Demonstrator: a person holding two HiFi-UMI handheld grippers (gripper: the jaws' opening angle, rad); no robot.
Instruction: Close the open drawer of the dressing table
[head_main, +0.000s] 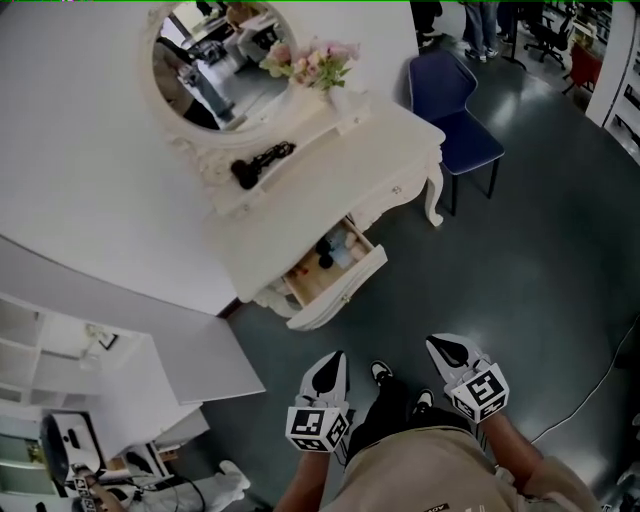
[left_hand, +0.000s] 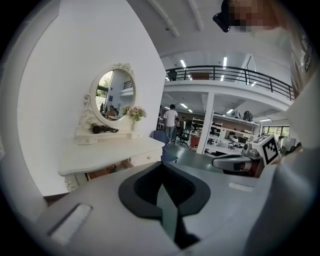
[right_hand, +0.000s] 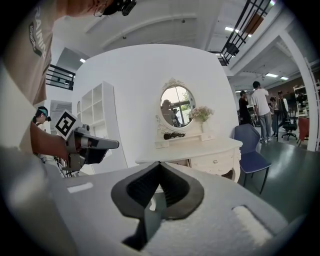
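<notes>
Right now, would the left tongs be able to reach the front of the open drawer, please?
Probably yes, with a step forward: only bare floor lies between the left tongs and the open drawer, and the blue chair stands off to the side.

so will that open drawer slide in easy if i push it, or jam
The drawer looks like a rigid wooden box pulled well out, so it will probably slide in straight under a push at mid-front; an off-centre push might skew it. Small bottles stand inside, so a hard shove could tip them.
</notes>
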